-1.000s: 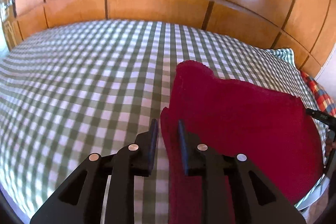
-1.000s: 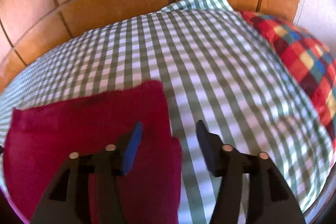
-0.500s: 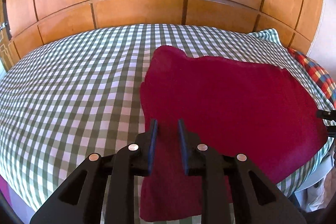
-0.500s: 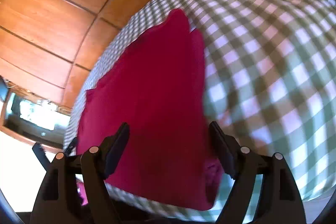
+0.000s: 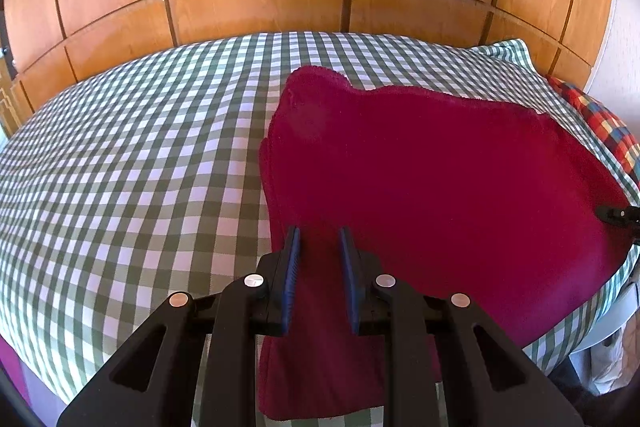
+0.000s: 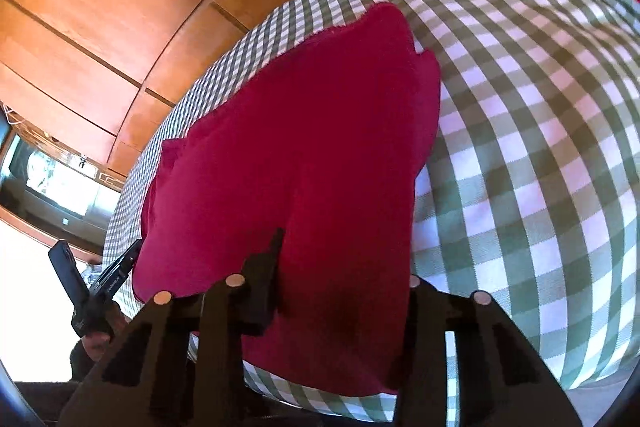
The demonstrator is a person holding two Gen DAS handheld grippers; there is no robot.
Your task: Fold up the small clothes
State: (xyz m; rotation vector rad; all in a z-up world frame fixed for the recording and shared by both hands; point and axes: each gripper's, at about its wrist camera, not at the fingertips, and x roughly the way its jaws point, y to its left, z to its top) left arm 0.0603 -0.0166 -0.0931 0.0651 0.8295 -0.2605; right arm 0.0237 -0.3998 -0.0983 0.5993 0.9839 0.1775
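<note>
My left gripper [image 5: 318, 247] narrowly parted over red cloth [image 5: 420, 187] edge; right gripper [image 6: 344, 267] spread wide, cloth between fingers, on checked bedcover [image 5: 140, 147].

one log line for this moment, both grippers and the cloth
left gripper: open over near edge | right gripper: open, straddling cloth corner | red cloth: flat on checked bed, not gripped

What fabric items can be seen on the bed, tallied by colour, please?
Crimson terry cloth, lying across the bed's near edge: 1
Green-and-white checked bedcover: 1
Green-and-white checked pillow: 1
Red, blue and yellow plaid pillow: 1
Total: 4
</note>
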